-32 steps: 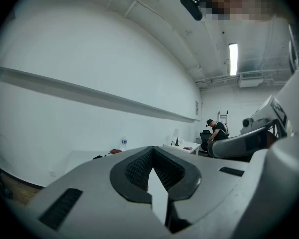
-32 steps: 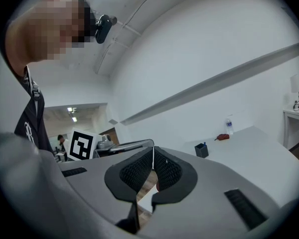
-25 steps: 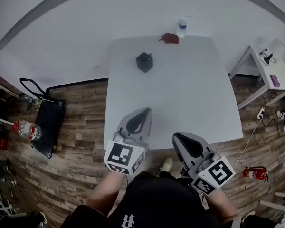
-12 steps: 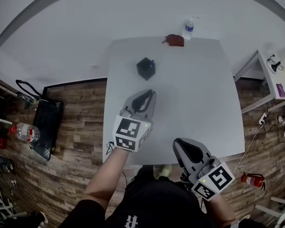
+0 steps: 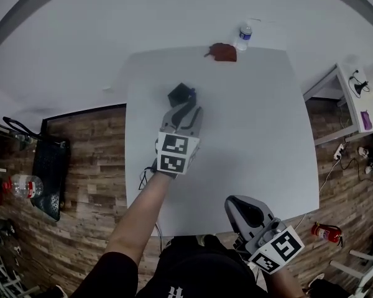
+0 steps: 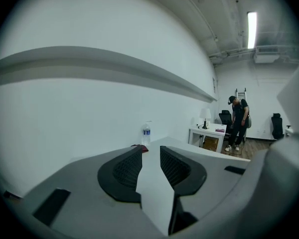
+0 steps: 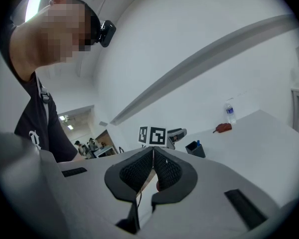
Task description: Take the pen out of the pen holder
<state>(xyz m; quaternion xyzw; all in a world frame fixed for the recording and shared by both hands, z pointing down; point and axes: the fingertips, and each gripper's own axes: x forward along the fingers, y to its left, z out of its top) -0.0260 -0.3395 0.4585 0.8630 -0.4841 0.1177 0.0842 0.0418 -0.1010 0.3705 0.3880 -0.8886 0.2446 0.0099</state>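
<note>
The black pen holder (image 5: 179, 94) stands on the far left part of the white table (image 5: 255, 135), with a blue pen (image 5: 191, 92) sticking out of it. My left gripper (image 5: 188, 106) reaches over the table, its tips just short of the holder on the near side. Its jaws are opening and nothing is between them in the left gripper view (image 6: 150, 151), where the holder is hidden. My right gripper (image 5: 235, 202) hangs at the table's near edge, shut and empty (image 7: 153, 151). From there the holder (image 7: 195, 149) and pen (image 7: 198, 143) show beside the left gripper's marker cube (image 7: 153, 135).
A water bottle (image 5: 242, 36) and a dark red pouch (image 5: 224, 52) sit at the table's far edge. A small white side table (image 5: 351, 98) stands to the right. A black bag (image 5: 46, 169) lies on the wooden floor at left. A person (image 6: 238, 123) stands far off.
My left arm has stretched forward across the table, from the near edge up to the pen holder. The right gripper has stayed low by the near edge.
</note>
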